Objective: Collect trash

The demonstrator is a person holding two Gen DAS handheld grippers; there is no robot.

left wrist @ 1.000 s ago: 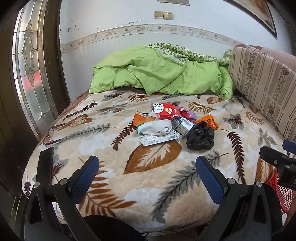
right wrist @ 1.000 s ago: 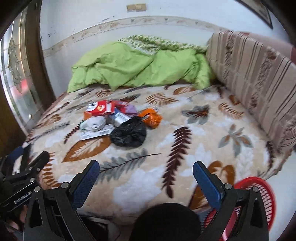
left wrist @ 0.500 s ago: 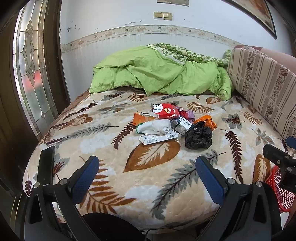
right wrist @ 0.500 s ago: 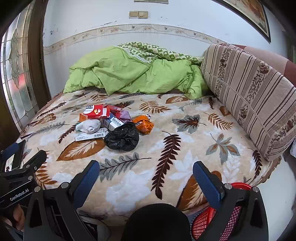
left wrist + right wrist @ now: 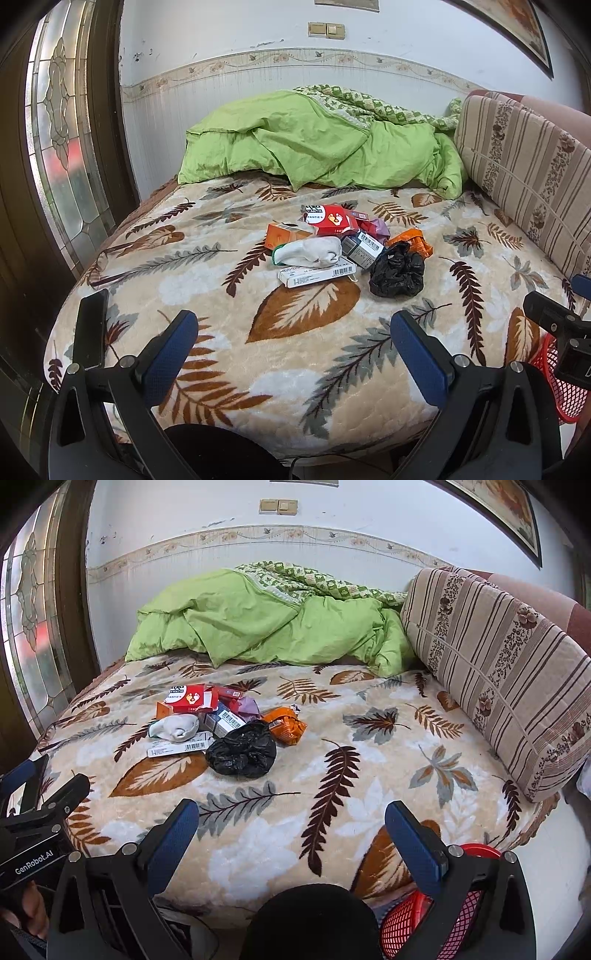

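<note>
I held both grippers above the near edge of the bed, and neither one held anything. My left gripper had its blue fingers spread wide, with only the leaf-patterned blanket showing between them. My right gripper was spread just as wide over the same blanket.

The trash lay in one small heap near the middle of the bed, well apart from both grippers. Taking the crumpled black plastic bag as the mark: a long white box with a barcode lay just to its left, and a balled white sock or cloth rested on the far side of that box, touching it. Behind the black bag sat a grey and white carton, and beyond that a red packet with white print. An orange box lay at the far left of the heap, half hidden by the white cloth. A crumpled orange wrapper touched the black bag on its far right side. Something purple poked out behind the grey carton; I could not tell what it was.

Further back from the black bag a green duvet was bunched against the wall, and to its right a striped bolster cushion lined the side of the bed. A red mesh basket stood on the floor below my right gripper, beside the near edge of the bed.
</note>
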